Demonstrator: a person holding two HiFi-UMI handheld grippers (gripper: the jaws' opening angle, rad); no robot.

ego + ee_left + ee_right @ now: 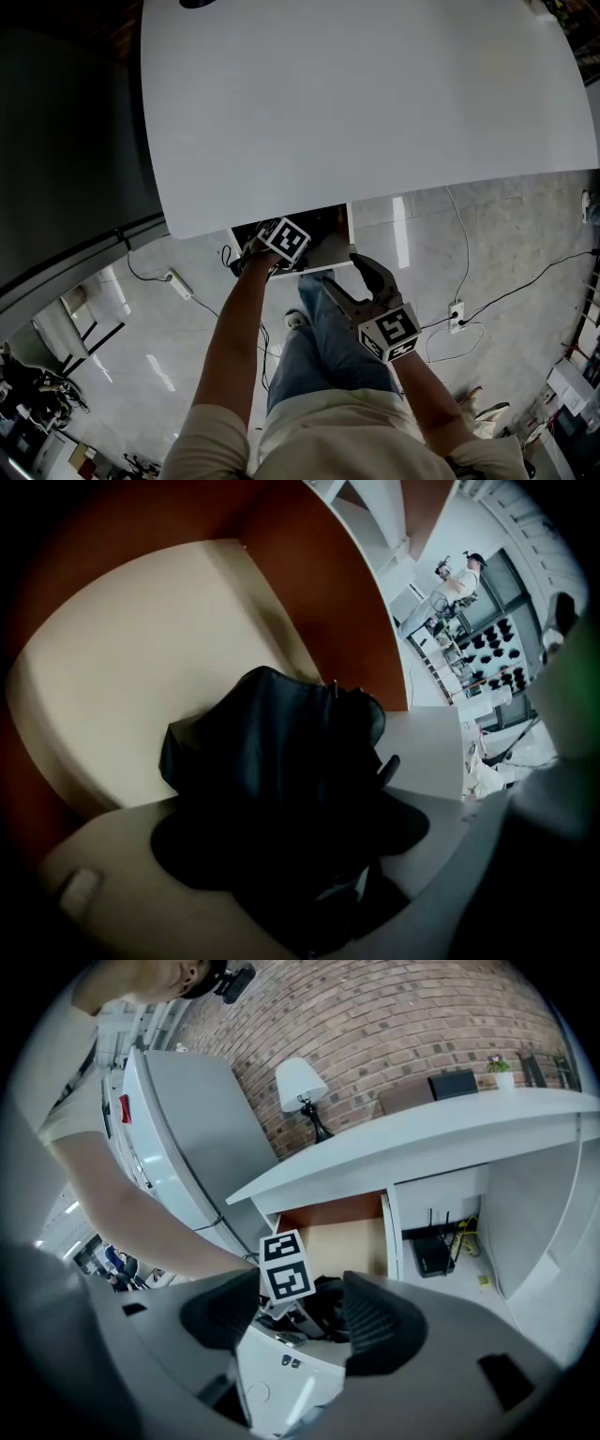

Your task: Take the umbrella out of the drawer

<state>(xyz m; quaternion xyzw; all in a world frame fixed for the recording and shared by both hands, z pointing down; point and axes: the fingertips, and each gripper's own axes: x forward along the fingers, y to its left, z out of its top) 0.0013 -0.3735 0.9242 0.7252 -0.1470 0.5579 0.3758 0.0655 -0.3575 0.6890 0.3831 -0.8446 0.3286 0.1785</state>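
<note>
A black folded umbrella (272,752) lies in the open drawer (350,234) under the white desk (375,94), on the drawer's beige floor (122,658). My left gripper (291,855) reaches steeply down into the drawer (361,1241), and the umbrella fills the gap between its dark jaws. I cannot make out whether the pads press on the fabric. In the head view the left gripper (267,246) shows its marker cube over the drawer. My right gripper (339,272) hovers in front of the drawer with nothing between its pads. In its own view the right gripper (300,1316) stands open, and past it I see the umbrella (323,1302).
The drawer has brown side walls (319,583) and a white front (319,270). A router (431,1251) sits under the desk, a lamp (300,1082) on top. Cables and power strips (178,281) lie on the tiled floor. The person's legs (323,347) stand below the drawer.
</note>
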